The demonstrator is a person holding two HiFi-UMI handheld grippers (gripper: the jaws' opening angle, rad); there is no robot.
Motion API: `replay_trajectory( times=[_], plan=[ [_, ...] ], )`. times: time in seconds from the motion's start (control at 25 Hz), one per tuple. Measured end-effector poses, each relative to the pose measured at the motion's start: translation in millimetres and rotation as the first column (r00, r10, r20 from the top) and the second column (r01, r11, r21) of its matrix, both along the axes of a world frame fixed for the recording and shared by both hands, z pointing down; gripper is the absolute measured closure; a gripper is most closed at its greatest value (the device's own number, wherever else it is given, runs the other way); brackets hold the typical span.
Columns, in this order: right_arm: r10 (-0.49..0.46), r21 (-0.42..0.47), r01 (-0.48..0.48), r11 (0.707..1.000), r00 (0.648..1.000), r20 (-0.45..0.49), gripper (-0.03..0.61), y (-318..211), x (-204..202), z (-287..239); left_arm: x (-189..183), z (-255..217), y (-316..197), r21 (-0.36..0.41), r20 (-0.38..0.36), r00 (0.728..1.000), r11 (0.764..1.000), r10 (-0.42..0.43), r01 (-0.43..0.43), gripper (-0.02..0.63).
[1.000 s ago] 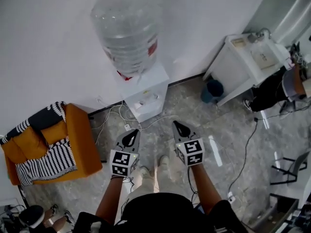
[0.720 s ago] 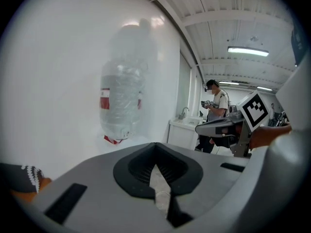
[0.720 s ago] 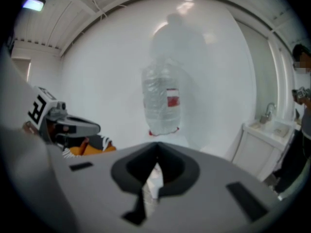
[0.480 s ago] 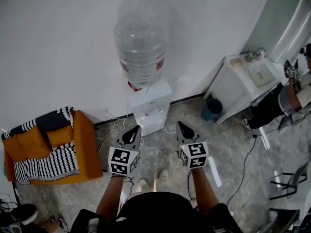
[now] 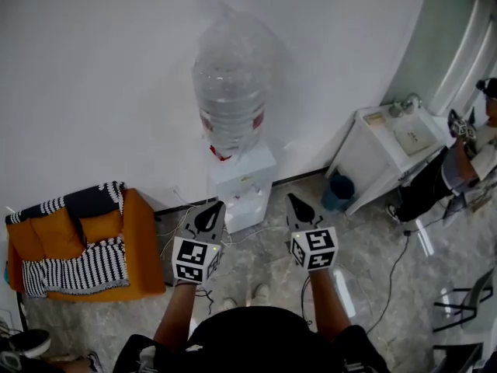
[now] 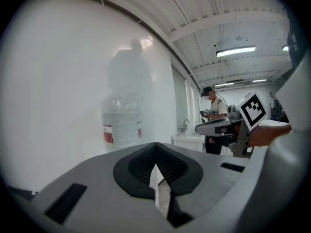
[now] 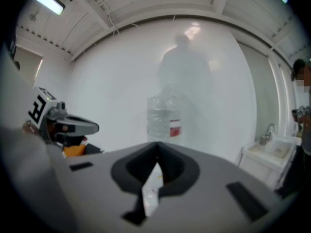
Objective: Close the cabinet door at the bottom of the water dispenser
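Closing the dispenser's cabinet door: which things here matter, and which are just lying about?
Job:
- dispenser
- left gripper
- right gripper

Lying about:
- orange chair
- sink unit
- blue bin

The water dispenser (image 5: 242, 179) is a white box standing upright on the floor against the white wall. On its top sits a big clear bottle (image 5: 231, 92) with a red label, neck down. The lower front (image 5: 250, 214) is seen from steeply above - whether the cabinet door there is open or shut, I cannot tell.
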State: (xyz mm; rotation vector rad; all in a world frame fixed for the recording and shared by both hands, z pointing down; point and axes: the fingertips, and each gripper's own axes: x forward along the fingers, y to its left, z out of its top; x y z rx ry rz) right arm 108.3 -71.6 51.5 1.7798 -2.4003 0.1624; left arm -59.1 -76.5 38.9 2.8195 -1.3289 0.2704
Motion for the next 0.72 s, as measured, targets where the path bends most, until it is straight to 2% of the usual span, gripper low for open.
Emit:
replay_trajectory(
  times=[0.32,0.72],
  plan=[
    [-0.025,0.089,0.027,0.996,0.999,-0.027,0.545,0.6,-3.7,-25.7,1.0,-15.5,-0.7,0.046,0.002,1.000,0.999,-0.017,0.016,0.603],
    [-0.050,0.131,0.055,0.990,0.998,-0.037,0.545,0.4,-10.2,-38.9,-2.5,-26.3,-6.2,0.077,-0.002,1.000,0.997,-0.028,0.028,0.603]
  ],
)
